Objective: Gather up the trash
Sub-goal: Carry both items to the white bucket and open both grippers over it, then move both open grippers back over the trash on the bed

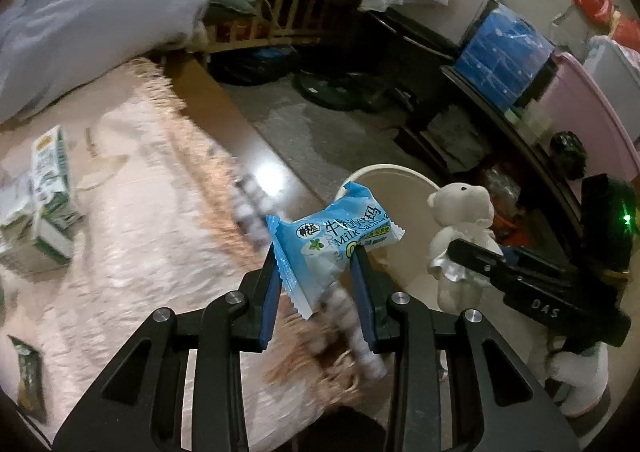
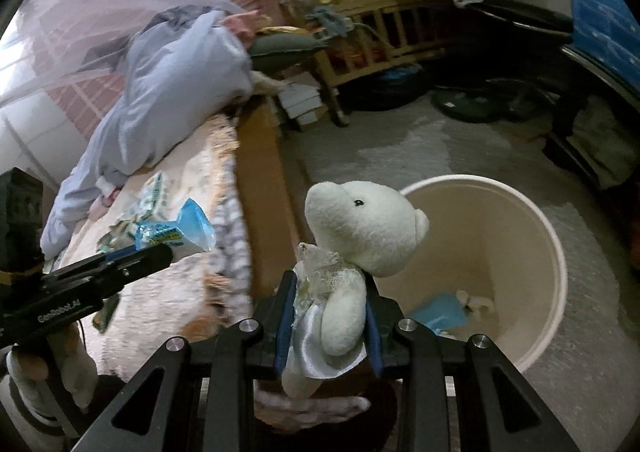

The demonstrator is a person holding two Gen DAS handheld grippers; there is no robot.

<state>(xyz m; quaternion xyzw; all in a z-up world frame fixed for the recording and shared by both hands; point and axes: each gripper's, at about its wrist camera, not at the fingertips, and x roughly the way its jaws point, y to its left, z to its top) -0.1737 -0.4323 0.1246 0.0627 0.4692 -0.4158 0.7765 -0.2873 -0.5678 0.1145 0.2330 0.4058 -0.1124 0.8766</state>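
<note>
My left gripper is shut on a blue snack wrapper, held in the air over the bed's edge; the wrapper also shows in the right wrist view. My right gripper is shut on a white plush bear in a satin dress, upright beside the cream bin. The bear also shows in the left wrist view. The bin stands on the floor and holds a blue wrapper and a small white scrap. In the left wrist view the bin sits just behind the held wrapper.
Green-and-white cartons and a green wrapper lie on the pink fringed bedspread. A pale blue quilt is piled at the bed's far end. A wooden crib, a fan base and blue boxes crowd the floor beyond.
</note>
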